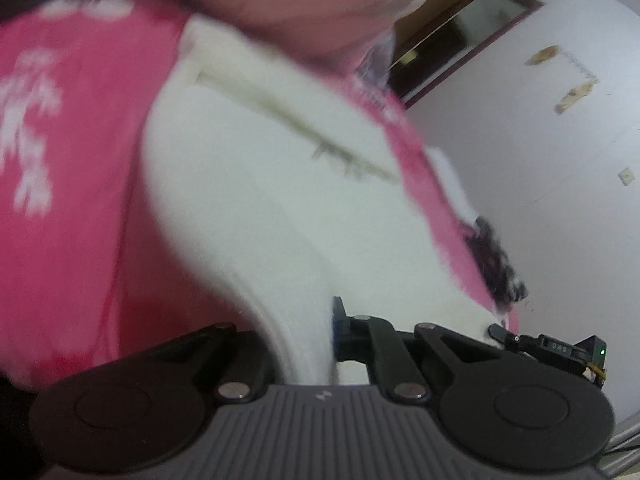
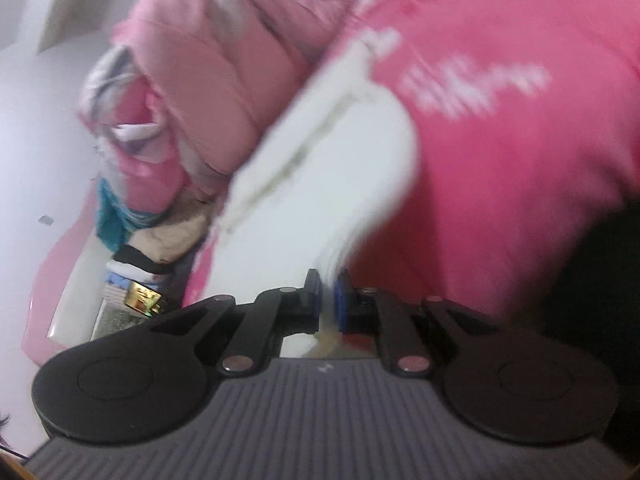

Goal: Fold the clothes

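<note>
White garment (image 1: pixel 248 216), zip seam showing, is hanging in the air against a pink printed top (image 1: pixel 68 152), both grippers' jaws pinching narrow on its edge: left gripper (image 1: pixel 316 344), right gripper (image 2: pixel 328 300). Thin bites are risking slippage; the blur is suggesting fast motion. Piled clothes (image 2: pixel 192 92) and a wall (image 1: pixel 520 184) are crowding close.

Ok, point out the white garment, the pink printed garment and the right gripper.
white garment (image 1: pixel 248 200): left wrist view, broad middle panel.
pink printed garment (image 2: pixel 500 152): right wrist view, below the white print.
right gripper (image 2: pixel 329 294): right wrist view, between fingertips.
</note>
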Motion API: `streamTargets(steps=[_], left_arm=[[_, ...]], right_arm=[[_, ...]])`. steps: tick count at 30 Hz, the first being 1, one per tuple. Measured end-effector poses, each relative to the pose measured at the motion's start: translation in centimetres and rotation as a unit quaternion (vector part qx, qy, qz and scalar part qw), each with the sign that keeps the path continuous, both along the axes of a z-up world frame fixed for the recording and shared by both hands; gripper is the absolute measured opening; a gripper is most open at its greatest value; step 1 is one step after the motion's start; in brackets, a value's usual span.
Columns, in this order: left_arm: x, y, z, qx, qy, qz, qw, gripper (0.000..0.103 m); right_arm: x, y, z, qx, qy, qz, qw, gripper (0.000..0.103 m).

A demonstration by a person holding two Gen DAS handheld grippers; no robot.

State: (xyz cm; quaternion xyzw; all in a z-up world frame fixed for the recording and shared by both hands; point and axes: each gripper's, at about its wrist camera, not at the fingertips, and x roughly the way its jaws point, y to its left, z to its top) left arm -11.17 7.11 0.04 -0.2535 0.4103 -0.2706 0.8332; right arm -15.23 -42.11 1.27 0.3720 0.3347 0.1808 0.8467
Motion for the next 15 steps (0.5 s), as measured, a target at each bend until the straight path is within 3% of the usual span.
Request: streamTargets(steps=[6, 11, 15], left_arm=[[4.2, 0.4, 3.2, 0.001, -0.046, 0.026, 0.9986, 0.005], [9.6, -0.3, 5.0, 0.015, -0.070, 0.051, 0.9961, 0.005], [15.6, -1.4, 4.8, 0.029, -0.067, 0.070, 0.9949, 0.005]], right_arm=[[5.6, 0.4, 5.1, -0.022, -0.075, 0.016, 0.997, 0.006], [12.7, 1.1, 6.5, -0.045, -0.095, 0.010, 0.994, 0.006], [18.4, 1.7, 7.6, -0.063, -0.110, 0.005, 0.992, 0.006]])
